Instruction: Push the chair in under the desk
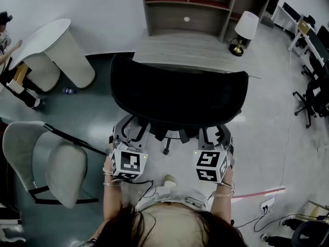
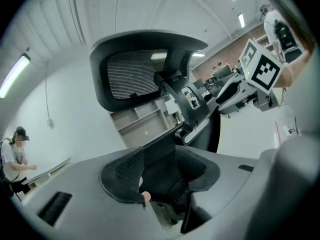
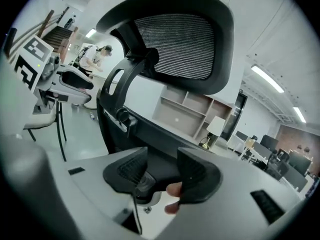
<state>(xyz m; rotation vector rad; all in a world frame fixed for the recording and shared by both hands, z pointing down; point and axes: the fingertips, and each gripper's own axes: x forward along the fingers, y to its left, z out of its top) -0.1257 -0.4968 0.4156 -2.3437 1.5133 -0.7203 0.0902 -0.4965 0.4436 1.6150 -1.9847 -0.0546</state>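
The black mesh-backed office chair (image 1: pixel 180 94) stands just before the grey wooden bench (image 1: pixel 195 53), and by my reading it is not yet pushed in. The left gripper (image 2: pixel 160 170) and the right gripper (image 3: pixel 161 170) sit low behind the backrest. Each has its jaws wide around a dark part of the chair's frame, with no pad clearly pressing. This looks like the step of taking hold. The next move calls for firm contact on both sides, then an even forward push so the chair rolls straight under.

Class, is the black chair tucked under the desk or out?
Out: the chair has its base on floor short of the desk.
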